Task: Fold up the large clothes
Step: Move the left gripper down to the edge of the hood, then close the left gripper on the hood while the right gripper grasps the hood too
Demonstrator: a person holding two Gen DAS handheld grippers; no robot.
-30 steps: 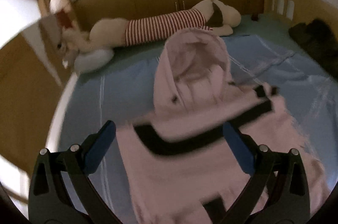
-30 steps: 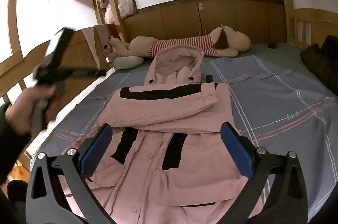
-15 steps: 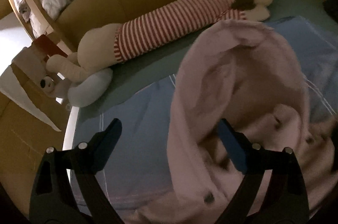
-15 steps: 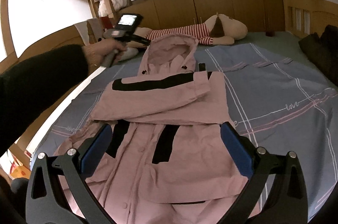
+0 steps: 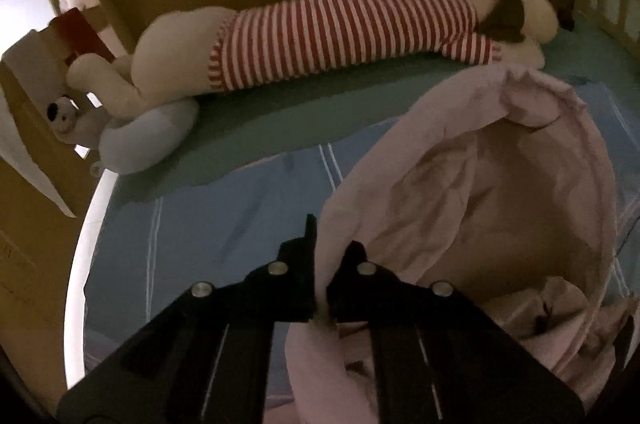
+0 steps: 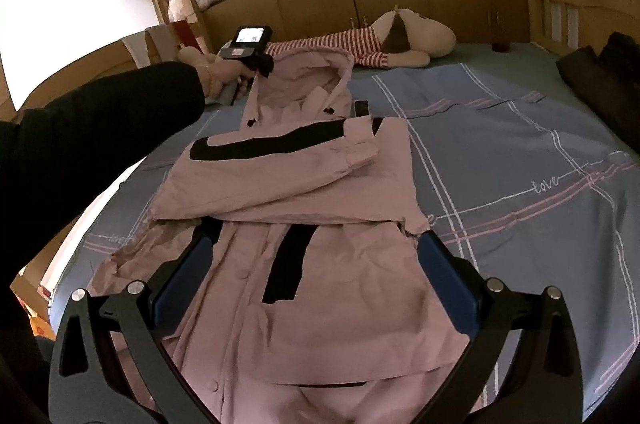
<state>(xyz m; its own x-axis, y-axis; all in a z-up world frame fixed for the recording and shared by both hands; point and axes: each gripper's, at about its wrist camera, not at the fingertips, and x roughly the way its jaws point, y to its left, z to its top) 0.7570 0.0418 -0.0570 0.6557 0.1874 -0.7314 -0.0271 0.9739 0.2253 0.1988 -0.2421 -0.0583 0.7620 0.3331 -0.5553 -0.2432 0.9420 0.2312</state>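
1. The pink coat [image 6: 304, 264] lies flat on the bed [image 6: 520, 152], both sleeves folded across the chest.
2. The left tool [image 5: 320, 288] is pinched shut on the hood [image 5: 480, 192] at its left rim. I'd fold the hood down onto the sleeves, keeping the cloth taut.
3. The right tool [image 6: 312, 288] hangs wide open over the coat's lower half, gripping nothing. It could pin the body so nothing drags.
4. Watch the sleeves don't slide off.
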